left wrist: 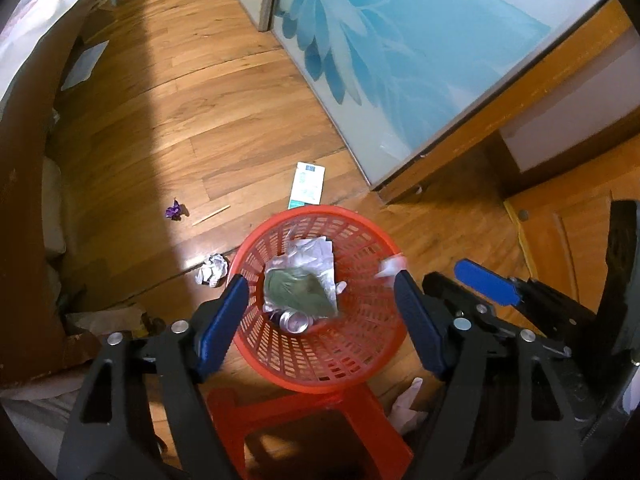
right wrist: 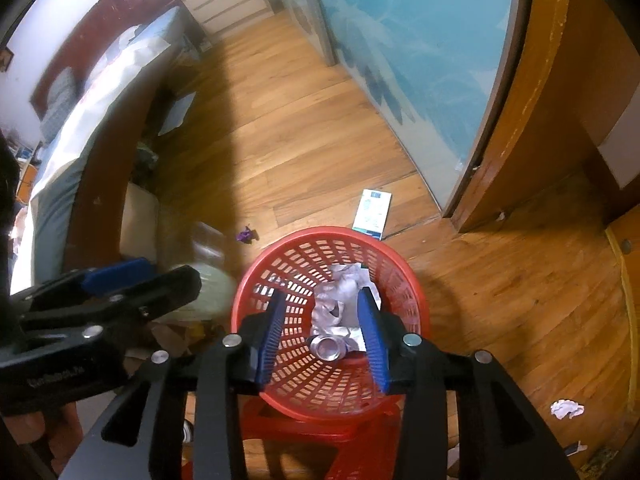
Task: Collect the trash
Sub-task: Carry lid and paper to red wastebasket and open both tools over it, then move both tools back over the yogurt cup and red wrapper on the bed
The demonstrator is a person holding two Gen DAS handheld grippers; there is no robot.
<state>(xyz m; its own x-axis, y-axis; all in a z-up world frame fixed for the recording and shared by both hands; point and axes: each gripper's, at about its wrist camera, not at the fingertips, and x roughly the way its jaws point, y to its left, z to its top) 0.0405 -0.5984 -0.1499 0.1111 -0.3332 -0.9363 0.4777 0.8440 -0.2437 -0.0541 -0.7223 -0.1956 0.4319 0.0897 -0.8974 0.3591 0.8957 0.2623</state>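
A red mesh basket (left wrist: 362, 360) stands on a red stool (left wrist: 360, 420) and holds crumpled paper, a green wrapper (left wrist: 298, 292) and a crushed can (left wrist: 295, 322). My left gripper (left wrist: 320, 296) is open and empty above the basket. A blurred white scrap (left wrist: 392, 266) is in the air at the basket's right rim. My right gripper (right wrist: 326, 310) is open and empty over the same basket (right wrist: 280, 376), above the can (right wrist: 330, 347). On the floor lie a paper ball (left wrist: 211, 270), a purple wrapper (left wrist: 173, 211), a thin stick (left wrist: 211, 215) and a white-teal box (left wrist: 307, 185).
A bed (right wrist: 80, 140) runs along the left. A sliding door with a blue flower print (left wrist: 400, 40) and a wooden cabinet (left wrist: 560, 80) are on the right. Another paper ball (right wrist: 567, 409) lies on the floor at the right. A white scrap (left wrist: 406, 404) lies by the stool.
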